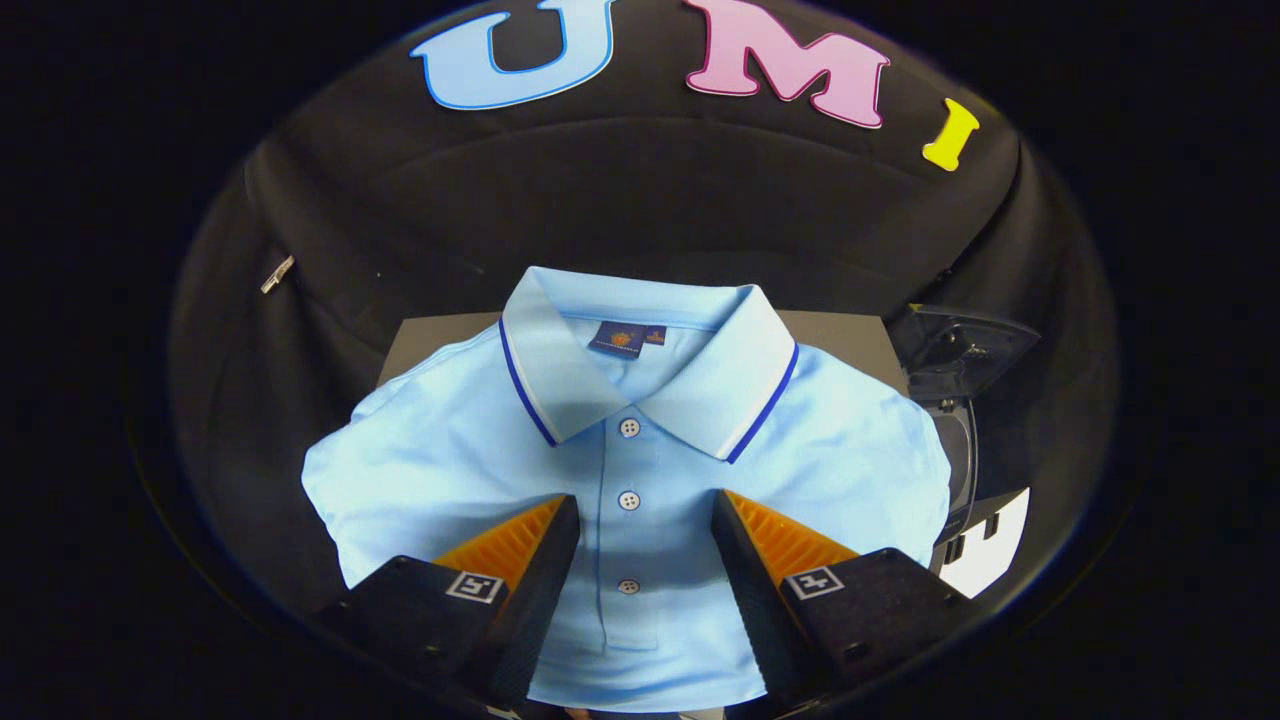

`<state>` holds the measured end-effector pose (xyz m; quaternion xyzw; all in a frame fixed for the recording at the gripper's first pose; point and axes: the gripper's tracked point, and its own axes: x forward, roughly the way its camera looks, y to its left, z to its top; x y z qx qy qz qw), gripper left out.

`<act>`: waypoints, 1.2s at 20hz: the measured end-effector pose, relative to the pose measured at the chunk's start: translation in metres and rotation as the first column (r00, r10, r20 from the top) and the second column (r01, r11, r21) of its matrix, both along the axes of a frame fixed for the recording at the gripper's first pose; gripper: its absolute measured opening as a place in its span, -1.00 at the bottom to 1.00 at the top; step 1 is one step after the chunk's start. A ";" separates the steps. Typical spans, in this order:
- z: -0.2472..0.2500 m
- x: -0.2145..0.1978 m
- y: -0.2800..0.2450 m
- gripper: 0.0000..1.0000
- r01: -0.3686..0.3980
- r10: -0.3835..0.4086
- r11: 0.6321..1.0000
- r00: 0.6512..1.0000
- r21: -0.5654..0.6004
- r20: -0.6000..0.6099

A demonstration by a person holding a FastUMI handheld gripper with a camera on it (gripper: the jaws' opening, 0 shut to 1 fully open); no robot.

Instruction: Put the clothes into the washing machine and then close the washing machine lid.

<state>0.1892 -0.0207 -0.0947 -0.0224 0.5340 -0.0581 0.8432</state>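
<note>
A folded light-blue polo shirt (640,470) with a white collar edged in dark blue lies flat on a grey table (440,335). My gripper (645,512) hovers over the shirt's button placket, open, with one finger on each side of the buttons. Nothing is pressed between the fingers. To the right of the shirt stands a dark washing machine (960,420) with its lid (965,350) raised; much of its body is cut off.
The grey table's far edge shows behind the collar. A white panel (985,555) sits low beside the machine at the right. A small metal clip (277,274) hangs on the black cloth wall at the far left.
</note>
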 end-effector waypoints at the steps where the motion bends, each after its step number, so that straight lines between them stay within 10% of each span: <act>1: 0.001 -0.001 0.000 0.74 0.000 0.000 1.000 1.000 0.000 -0.001; 10: 0.002 -0.002 0.001 0.19 -0.006 0.006 1.000 1.000 0.009 0.003; 11: 0.004 0.000 -0.001 -0.72 -0.006 0.006 1.000 1.000 0.016 0.012; 24: 0.018 -0.006 0.006 -0.90 -0.091 0.069 0.994 0.946 0.055 0.316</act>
